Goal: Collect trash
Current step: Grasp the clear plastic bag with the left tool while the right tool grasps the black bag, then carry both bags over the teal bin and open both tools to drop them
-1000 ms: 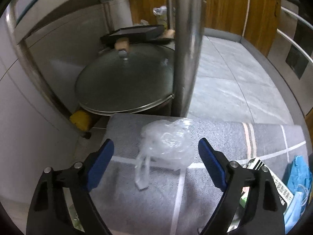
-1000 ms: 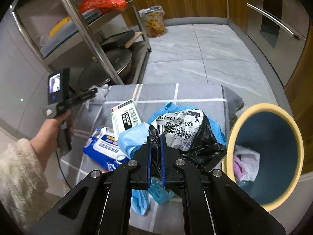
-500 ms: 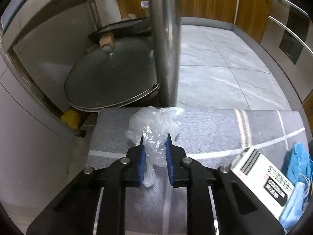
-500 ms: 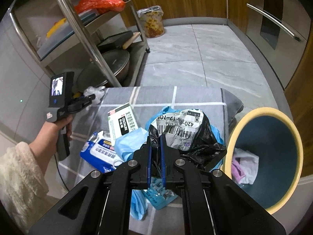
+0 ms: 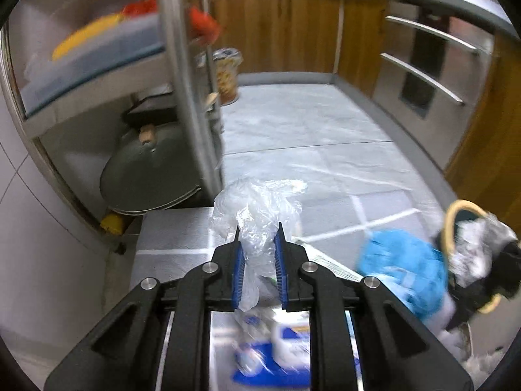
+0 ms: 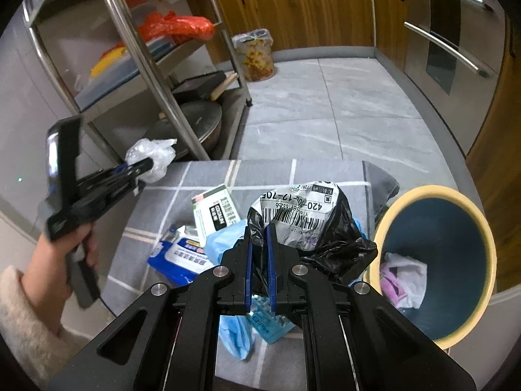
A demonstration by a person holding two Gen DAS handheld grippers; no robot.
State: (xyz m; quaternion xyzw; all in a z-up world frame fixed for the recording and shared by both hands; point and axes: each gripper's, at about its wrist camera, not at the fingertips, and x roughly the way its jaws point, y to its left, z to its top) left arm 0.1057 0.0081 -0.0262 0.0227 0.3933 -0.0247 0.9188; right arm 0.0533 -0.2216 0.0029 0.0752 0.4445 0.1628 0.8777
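My left gripper (image 5: 259,244) is shut on a crumpled clear plastic bag (image 5: 257,208), held up off the grey rug (image 5: 172,238). In the right wrist view the same left gripper (image 6: 140,166) carries the clear plastic bag (image 6: 153,156) near the metal rack. My right gripper (image 6: 257,241) is shut on a black mailer bag with a white shipping label (image 6: 302,215), lifted just left of the yellow-rimmed blue bin (image 6: 433,260). The bin holds a pink and white wad (image 6: 403,277). A blue wet-wipe pack (image 6: 182,257), a white box (image 6: 215,211) and light blue wrappers (image 6: 234,332) lie on the rug.
A steel rack (image 6: 146,65) stands at the left with a lidded pan (image 6: 192,123) on its low shelf and orange bags above. A lined floral bin (image 6: 257,55) stands at the far wall. Wooden cabinets and an oven front (image 6: 456,42) line the right. A hand and fuzzy sleeve (image 6: 39,293) hold the left gripper.
My left gripper closed on the clear bag, then lifted it off the rug and swung to the right. My right gripper rose slightly, still holding the black mailer.
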